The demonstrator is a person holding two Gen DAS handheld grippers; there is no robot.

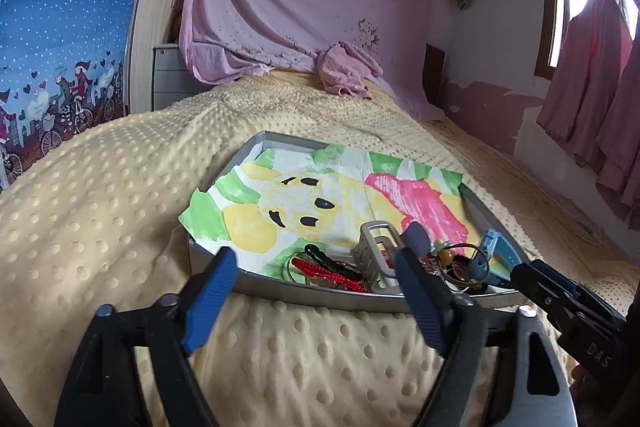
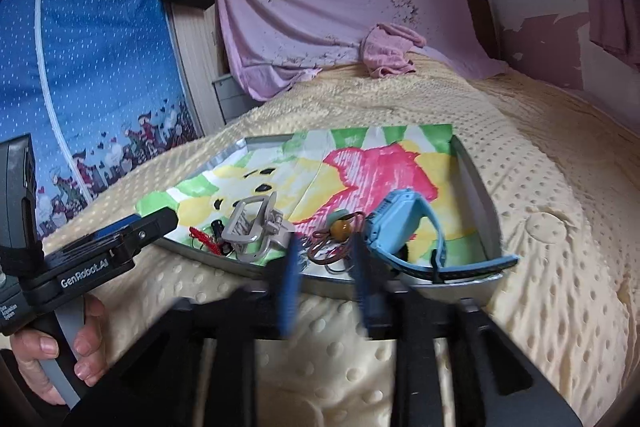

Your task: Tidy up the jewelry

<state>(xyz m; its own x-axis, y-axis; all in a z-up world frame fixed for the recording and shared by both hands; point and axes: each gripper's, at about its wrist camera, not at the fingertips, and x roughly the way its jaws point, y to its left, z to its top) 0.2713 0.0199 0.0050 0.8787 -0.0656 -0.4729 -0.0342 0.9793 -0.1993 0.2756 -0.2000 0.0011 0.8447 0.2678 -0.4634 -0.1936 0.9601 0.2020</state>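
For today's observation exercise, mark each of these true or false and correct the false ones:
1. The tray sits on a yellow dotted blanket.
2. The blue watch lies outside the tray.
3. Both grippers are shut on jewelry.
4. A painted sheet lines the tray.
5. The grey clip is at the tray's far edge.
1. True: the tray rests on the yellow dotted blanket.
2. False: the blue watch lies inside the tray.
3. False: the left gripper and right gripper have open jaws holding nothing.
4. True: the painted sheet covers its floor.
5. False: the grey clip lies near the close edge.
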